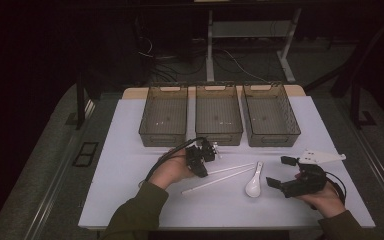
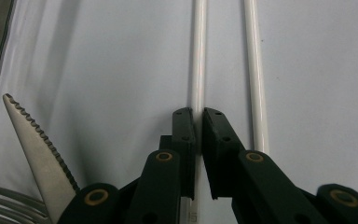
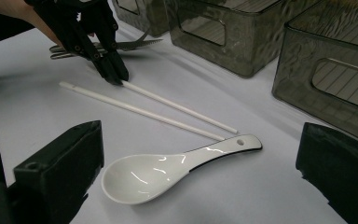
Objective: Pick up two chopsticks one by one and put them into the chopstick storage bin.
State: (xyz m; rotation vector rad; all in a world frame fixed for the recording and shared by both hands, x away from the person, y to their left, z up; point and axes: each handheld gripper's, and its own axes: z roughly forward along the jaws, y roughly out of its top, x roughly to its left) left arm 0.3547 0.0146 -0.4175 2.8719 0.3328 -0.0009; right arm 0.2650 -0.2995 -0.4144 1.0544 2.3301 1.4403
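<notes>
left gripper is clamped on the end of one long thin white plastic chopstick, pads pinching the rod, which is lying flat on the white table sheet. judging by that, the pick is made but the lift isn't.

landmark: white ceramic soup spoon, lying bowl-up.
- gripped chopstick runs from the spoon's handle tip away toward the left gripper; the gripper sits on its far end.
- second white chopstick lies just beside the first, apart from it, on the person's side, ungripped.
- serrated steel knife and steel fork lie beyond the chopsticks from the spoon, right by the left gripper, under the left hand.
- three smoky translucent plastic bins stand in a row past the spoon, well apart from it. as far as i can see nothing is in them.
- right gripper hangs near the spoon with the jaws wide apart, the bowl between them in its own view, not touching.

status call: looks like sorting cutlery into the bins, barely started. nothing sorted yet. left: lift this chopstick, bin it, then the second chopstick, spoon, knife, fork. which bin takes what i can't tell.
</notes>
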